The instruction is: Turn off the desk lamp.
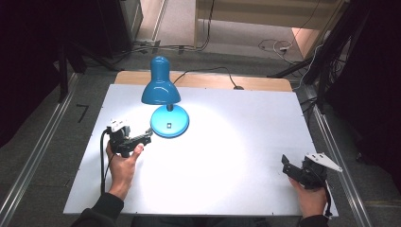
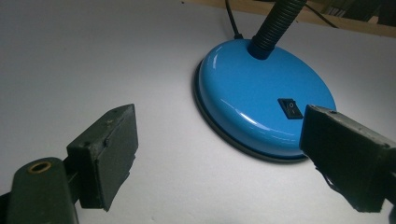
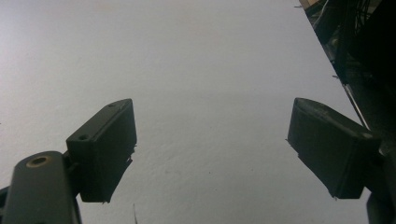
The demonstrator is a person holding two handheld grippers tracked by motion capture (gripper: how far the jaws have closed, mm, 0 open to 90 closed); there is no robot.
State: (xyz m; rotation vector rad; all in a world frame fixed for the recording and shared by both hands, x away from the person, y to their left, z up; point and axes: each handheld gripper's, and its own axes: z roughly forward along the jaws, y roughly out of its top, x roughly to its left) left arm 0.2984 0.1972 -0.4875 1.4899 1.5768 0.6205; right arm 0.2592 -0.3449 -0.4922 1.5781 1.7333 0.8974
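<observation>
A blue desk lamp [image 1: 161, 90] stands lit at the back left of the white table [image 1: 236, 118], its round base [image 1: 169, 121] carrying a small black rocker switch [image 2: 290, 108]. A black ribbed neck [image 2: 275, 25] rises from the base [image 2: 261, 102]. My left gripper [image 1: 147, 137] points at the base from its left, a short way off, jaws open with nothing between them; in the left gripper view [image 2: 219, 154] its right jaw overlaps the base's rim. My right gripper [image 1: 285, 164] rests low at the table's right front, open over bare tabletop [image 3: 210, 154].
The lamp's black cord [image 1: 208, 71] runs off the table's back edge. Metal rails [image 1: 42, 142] flank the table on both sides. Cables lie on the floor behind [image 1: 274, 46]. The table's right edge [image 3: 327, 51] is close to my right gripper.
</observation>
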